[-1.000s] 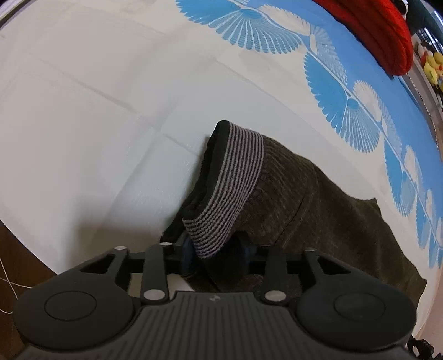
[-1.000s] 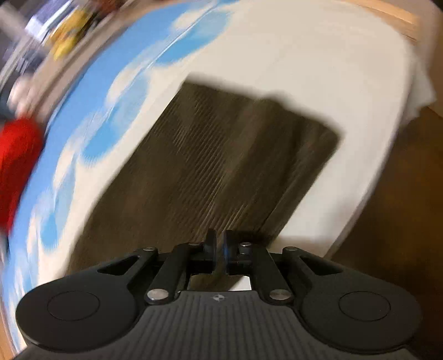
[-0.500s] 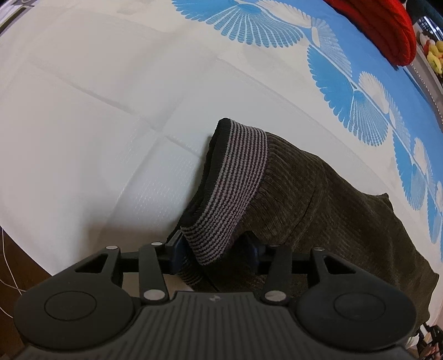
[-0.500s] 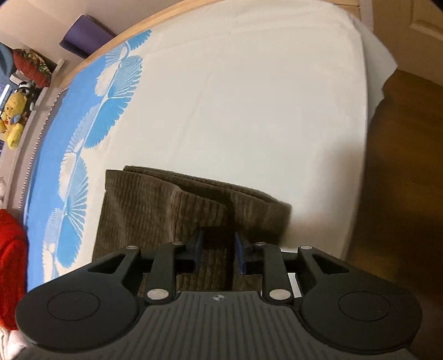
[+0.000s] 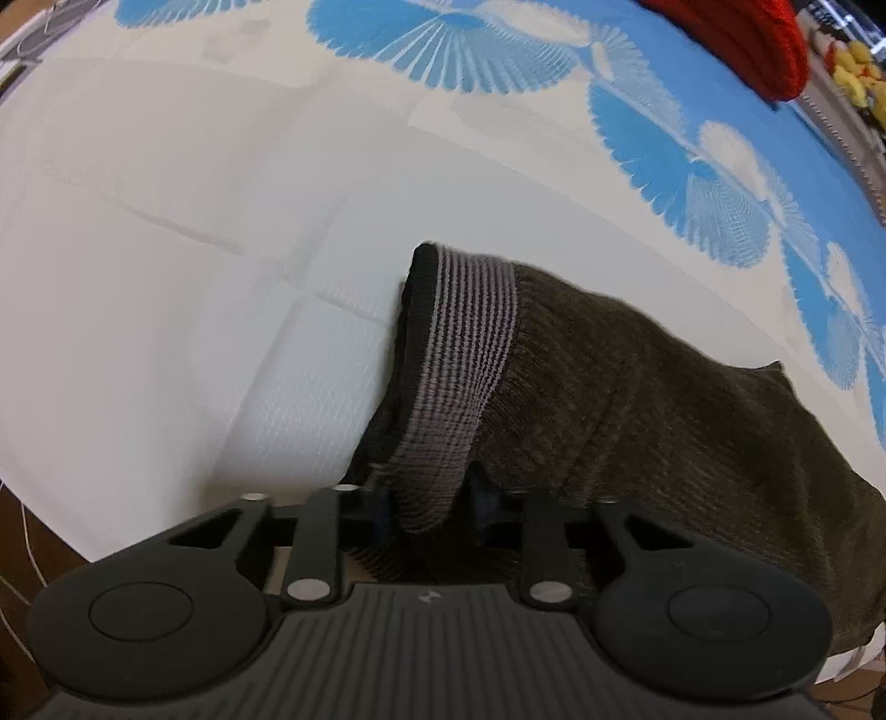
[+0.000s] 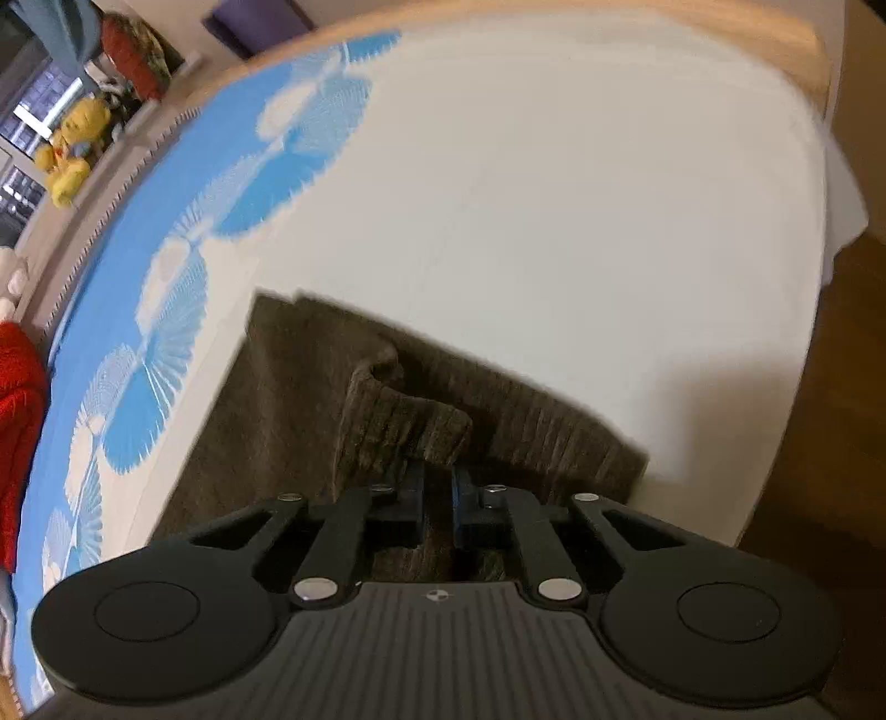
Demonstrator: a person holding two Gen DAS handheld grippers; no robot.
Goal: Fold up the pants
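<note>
Left wrist view shows the pants (image 5: 637,399), dark brown corduroy, lying near the bed's front edge on the white part of the sheet (image 5: 166,277). Their grey-and-black striped elastic waistband (image 5: 465,354) is bunched up and raised into the left tool (image 5: 429,507), whose jaws are closing with the ribbed band between them. In the right wrist view, the right tool (image 6: 437,493) is closing too, narrowed down onto a lifted fold of corduroy (image 6: 404,432) at the pants' other end, toward the bed's right front corner.

My worry is the grip. Each tool seems to have only a small pinch of cloth; the stretchy waistband could slide out once lifted, and the thick, soft corduroy may be caught in only 1 layer, so the under layer would sag and spoil the fold. The pants also sit close to the bed's edge, so a dropped end could slip to the wooden floor (image 6: 819,443).

Beyond the pants the sheet turns blue with white fan patterns; a red knitted blanket (image 5: 736,39) lies far off.
</note>
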